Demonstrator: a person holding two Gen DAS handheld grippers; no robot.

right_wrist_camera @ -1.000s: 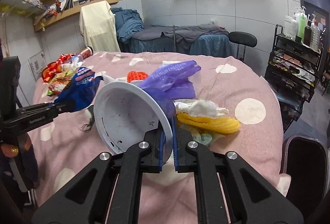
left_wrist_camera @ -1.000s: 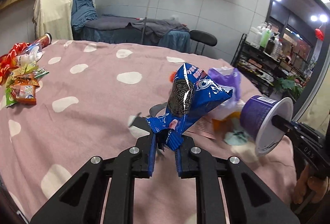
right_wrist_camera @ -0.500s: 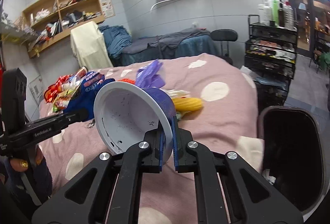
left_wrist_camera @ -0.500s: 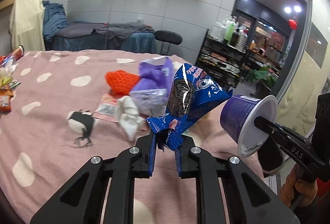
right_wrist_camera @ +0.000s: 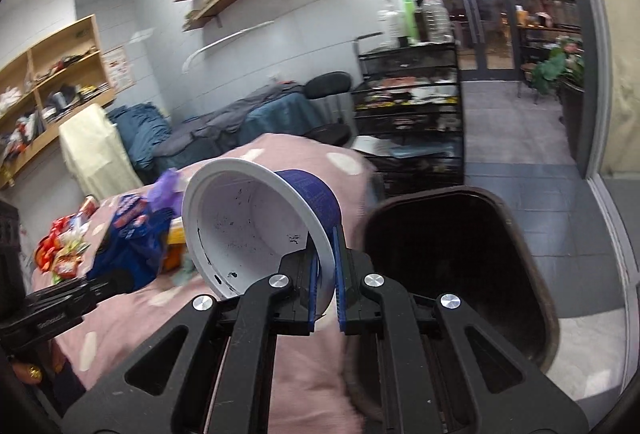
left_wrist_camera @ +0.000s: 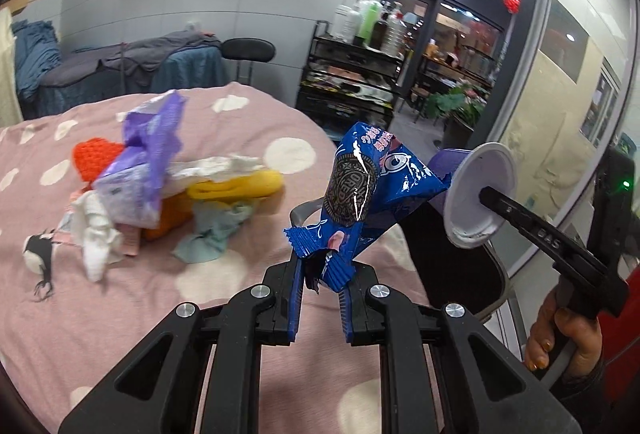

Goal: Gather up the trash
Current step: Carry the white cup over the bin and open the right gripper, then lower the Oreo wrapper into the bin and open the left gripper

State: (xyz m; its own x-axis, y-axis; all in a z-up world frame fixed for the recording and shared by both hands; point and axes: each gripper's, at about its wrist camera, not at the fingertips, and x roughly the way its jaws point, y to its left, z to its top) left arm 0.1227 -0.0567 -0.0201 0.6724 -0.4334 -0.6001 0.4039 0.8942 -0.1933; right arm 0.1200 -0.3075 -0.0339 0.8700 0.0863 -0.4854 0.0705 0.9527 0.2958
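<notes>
The left gripper [left_wrist_camera: 320, 280] has its jaws nearly closed on the crimped bottom end of a blue cookie wrapper [left_wrist_camera: 362, 190], which stands up crumpled above the fingers. The right gripper [right_wrist_camera: 325, 288] is clamped tight on the rim of a white-lined purple cup [right_wrist_camera: 256, 224], one finger inside the wall and one outside, with the cup's mouth tipped toward the camera. Both pieces of trash are in the air near the right edge of the pink spotted tablecloth [left_wrist_camera: 120, 322].

The dark bin [right_wrist_camera: 460, 262] stands open just right of the table, close beside the cup. The step in hand looks like carrying both items over that opening. To do it well, bring each item fully above the dark mouth before loosening either grip (the wrapper is light and may drift or cling to a pad, so lower it well inside the rim first). Tip the cup mouth-down over the middle so any residue falls in, and release one hand at a time.

More litter stays on the cloth to the far left: a purple bag [left_wrist_camera: 144, 158], white tissue [left_wrist_camera: 96, 230] and a yellow piece [left_wrist_camera: 240, 184].
</notes>
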